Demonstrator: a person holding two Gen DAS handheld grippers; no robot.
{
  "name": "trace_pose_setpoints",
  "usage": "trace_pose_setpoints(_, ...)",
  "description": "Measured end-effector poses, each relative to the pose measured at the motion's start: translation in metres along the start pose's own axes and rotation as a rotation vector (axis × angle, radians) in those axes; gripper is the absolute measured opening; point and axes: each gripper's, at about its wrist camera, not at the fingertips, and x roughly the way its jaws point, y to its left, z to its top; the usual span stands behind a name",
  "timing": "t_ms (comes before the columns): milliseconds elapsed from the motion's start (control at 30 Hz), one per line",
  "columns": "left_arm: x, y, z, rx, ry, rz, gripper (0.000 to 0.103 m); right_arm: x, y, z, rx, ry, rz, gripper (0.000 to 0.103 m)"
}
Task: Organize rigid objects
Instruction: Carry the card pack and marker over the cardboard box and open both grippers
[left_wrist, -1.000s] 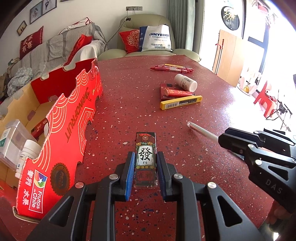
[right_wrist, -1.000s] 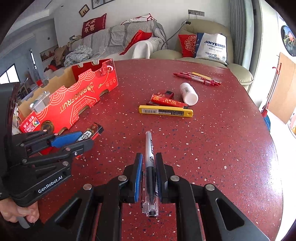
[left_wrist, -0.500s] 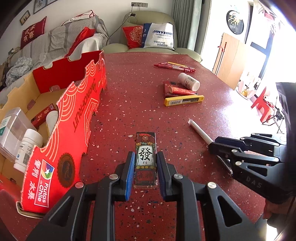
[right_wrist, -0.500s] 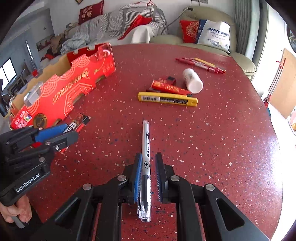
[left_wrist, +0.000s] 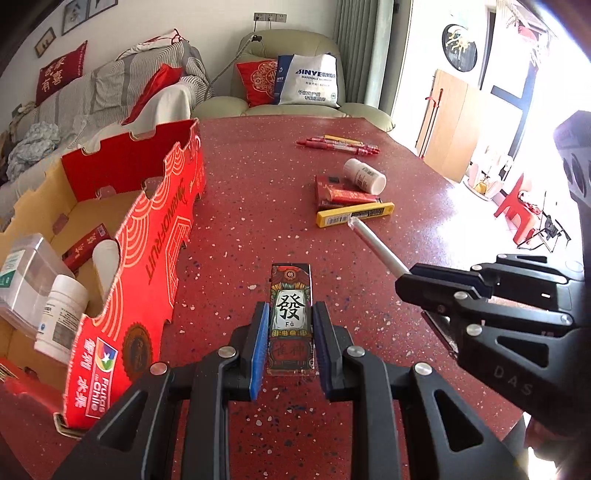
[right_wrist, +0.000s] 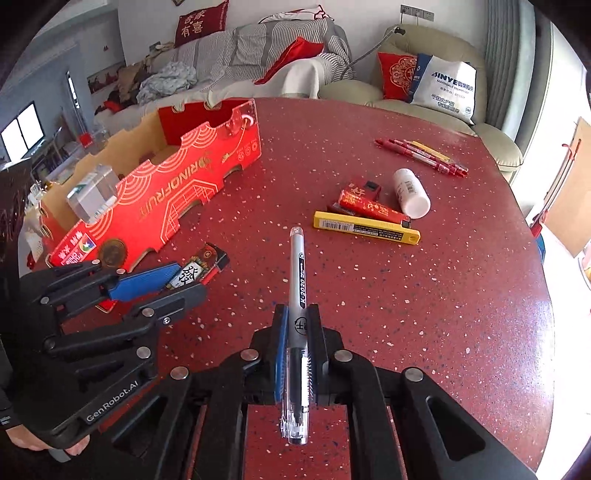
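The silver pen is being clamped between the pads of the right gripper, whose jaws are fully pressed onto the barrel; a second ago the pen tip was being seen lower against the table, whereas now the pen is being carried clear of the surface, its far end pointing ahead of the gripper toward the yellow cutter. The mahjong-print card box is being held narrowly between the pads of the left gripper, unchanged from the earlier frame. The red fruit box is being seen to the left of the left gripper, closer than before. In the left wrist view, the pen's rear half is being hidden behind the right gripper's fingers. The contents of the fruit box are being partly cut off by its wall.
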Motion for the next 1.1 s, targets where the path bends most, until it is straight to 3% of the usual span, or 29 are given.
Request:
trace_pose_setpoints(233,-0.029,0.016,0.022,-0.032,-0.064,0.024,0.025,-0.018,0.023,0.023,-0.017,-0.077,0.041,0.010)
trace_pose_setpoints(600,-0.059,0.082,0.035,-0.125,-0.095,0.150,0.025,-0.025,0.076,0.067,-0.080,-0.151,0.130,0.010)
trace_pose_setpoints(867,-0.064,0.142,0.039,-0.189,-0.062,0.247,0.025,-0.001,0.117,0.096,-0.095,-0.145,0.212,0.010)
trace_pose_setpoints(1100,-0.053,0.175,0.040,-0.201,-0.030,0.272,0.025,0.026,0.132,0.113,-0.083,-0.111,0.239,0.010)
